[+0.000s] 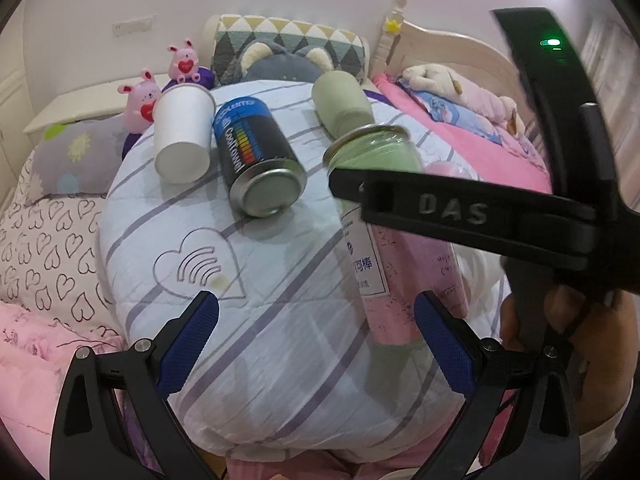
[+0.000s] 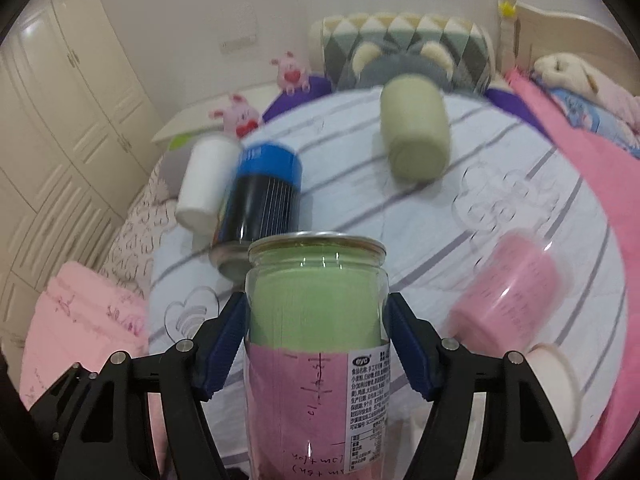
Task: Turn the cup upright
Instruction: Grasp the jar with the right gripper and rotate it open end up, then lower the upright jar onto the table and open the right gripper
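Note:
My right gripper is shut on a clear jar with green and pink filling, held upright above the striped quilt. In the left wrist view the same jar shows behind the right gripper's black body. A white paper cup lies on its side at the far left of the quilt, also seen in the right wrist view. My left gripper is open and empty, low over the quilt.
A blue and black can lies beside the cup. A green roll lies farther back. A pink-filled clear jar lies on its side at the right. Pillows and plush toys line the back.

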Demonstrator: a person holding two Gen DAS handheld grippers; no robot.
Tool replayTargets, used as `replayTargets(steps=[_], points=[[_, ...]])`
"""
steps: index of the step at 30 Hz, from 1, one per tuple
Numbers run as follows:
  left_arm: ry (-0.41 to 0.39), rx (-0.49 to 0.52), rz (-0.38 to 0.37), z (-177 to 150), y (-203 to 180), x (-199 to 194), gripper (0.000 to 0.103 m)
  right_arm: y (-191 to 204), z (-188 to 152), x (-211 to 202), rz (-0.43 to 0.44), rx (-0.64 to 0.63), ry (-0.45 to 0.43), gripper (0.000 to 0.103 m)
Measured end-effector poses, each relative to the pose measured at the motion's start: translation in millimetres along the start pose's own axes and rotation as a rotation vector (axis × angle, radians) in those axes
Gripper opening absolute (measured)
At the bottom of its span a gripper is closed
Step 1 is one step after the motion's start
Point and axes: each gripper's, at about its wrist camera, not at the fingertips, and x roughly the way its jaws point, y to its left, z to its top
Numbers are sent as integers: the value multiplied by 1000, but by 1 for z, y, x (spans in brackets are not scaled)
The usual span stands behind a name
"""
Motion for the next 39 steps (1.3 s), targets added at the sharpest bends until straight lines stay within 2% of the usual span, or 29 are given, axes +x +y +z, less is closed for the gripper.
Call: replayTargets(steps=[8,9,13,26,34,39], points=[[-9,-39,5,19,-15,17,100,-10,9,-21,17,-24,-160,71],[-13,-39,2,21,-17,19,100,-10,9,-20,24,-29,-167,71],[-15,-33,74,27,-21,29,100,-14,11,-20,22,-36,-199,71],[21,-113,136,34,-5,58,100,-21,3,-18,-6,-112,-297,71],[17,-103,167,29,-5,54,100,-13,-3,-22,-17,-167,-326,71],[5,-96,174,26,-8,47,100,-13,-6,-27,10,-166,-331,81]])
